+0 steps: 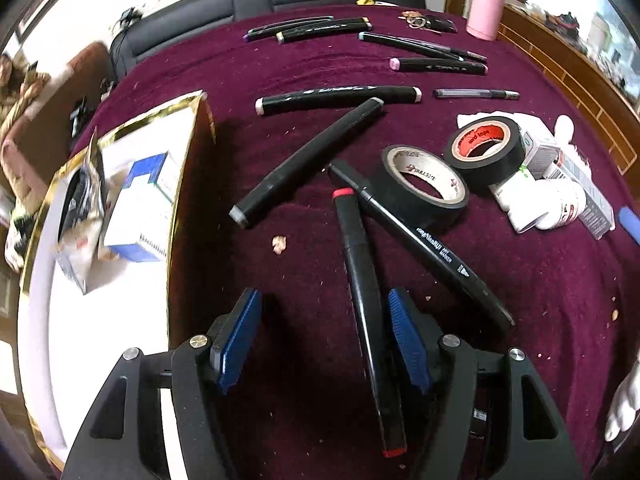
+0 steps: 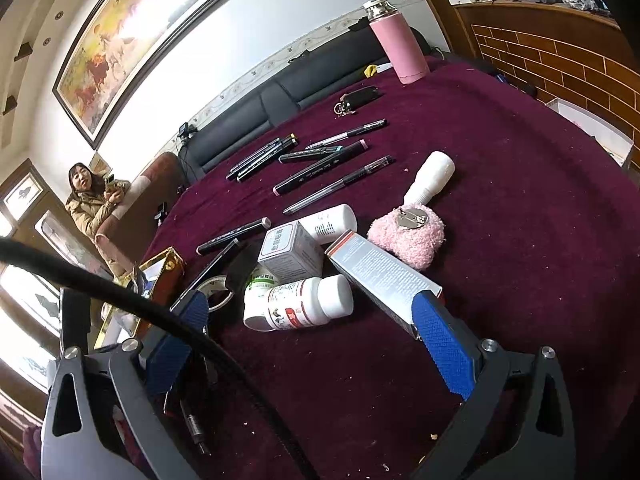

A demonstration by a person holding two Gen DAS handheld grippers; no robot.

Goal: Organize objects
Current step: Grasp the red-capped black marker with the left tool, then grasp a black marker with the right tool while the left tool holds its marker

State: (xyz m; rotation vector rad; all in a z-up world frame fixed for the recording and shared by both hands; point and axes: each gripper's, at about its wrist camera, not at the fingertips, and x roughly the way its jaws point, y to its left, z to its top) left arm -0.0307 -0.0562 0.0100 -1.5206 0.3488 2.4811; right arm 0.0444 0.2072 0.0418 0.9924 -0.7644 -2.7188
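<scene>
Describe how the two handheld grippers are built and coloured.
Both the left gripper and right gripper have black angular frames with cut-out slots, silver pivot bolts, and jaws faced with blue textured pads. A black cable arcs across the right one's view.

My left wrist camera is looking steeply down, close over the maroon cloth [image 1: 520,280] beside the gold-rimmed box [image 1: 188,168]. My right one is sitting nearby, tilting shallower across the cloth toward the wall. Both are catching the pink flask [image 1: 486,12] and white bottles [image 2: 304,300].
</scene>
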